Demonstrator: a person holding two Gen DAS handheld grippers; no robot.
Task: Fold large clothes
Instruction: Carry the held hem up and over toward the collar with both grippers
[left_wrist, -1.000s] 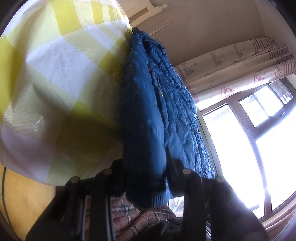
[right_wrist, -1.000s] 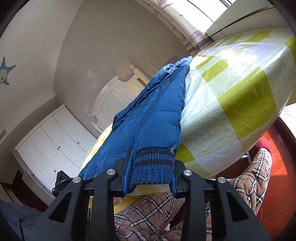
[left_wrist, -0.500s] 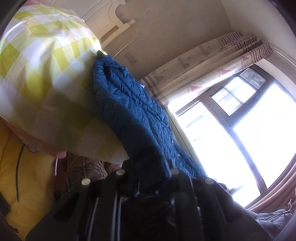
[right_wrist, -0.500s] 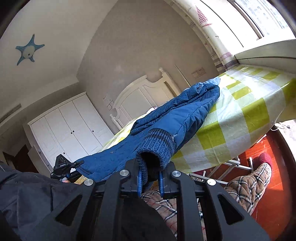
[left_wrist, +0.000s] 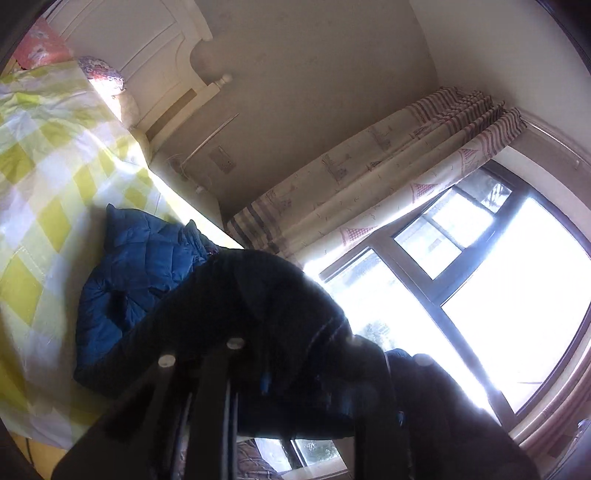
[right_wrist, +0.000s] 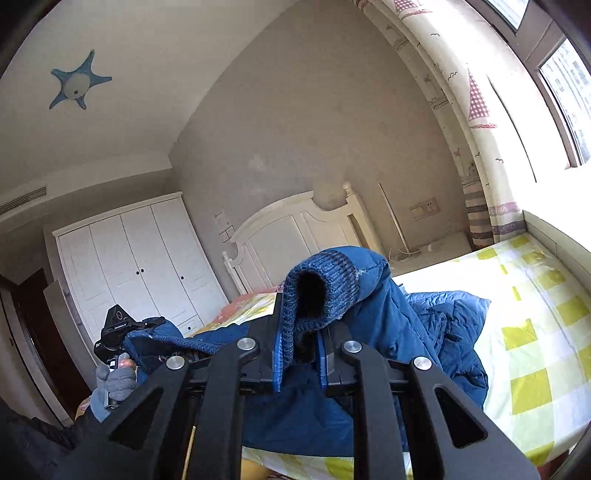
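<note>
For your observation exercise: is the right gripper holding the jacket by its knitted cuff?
Yes: the right gripper is shut on the knitted cuff of the blue jacket.

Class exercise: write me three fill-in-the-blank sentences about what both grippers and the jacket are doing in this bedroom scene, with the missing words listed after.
1. The right gripper is shut on the jacket's knitted ____.
2. The blue jacket lies partly on a bedspread checked in white and ____.
3. In the right wrist view, the left gripper also holds part of the ____.

Missing words: cuff; yellow; jacket
</note>
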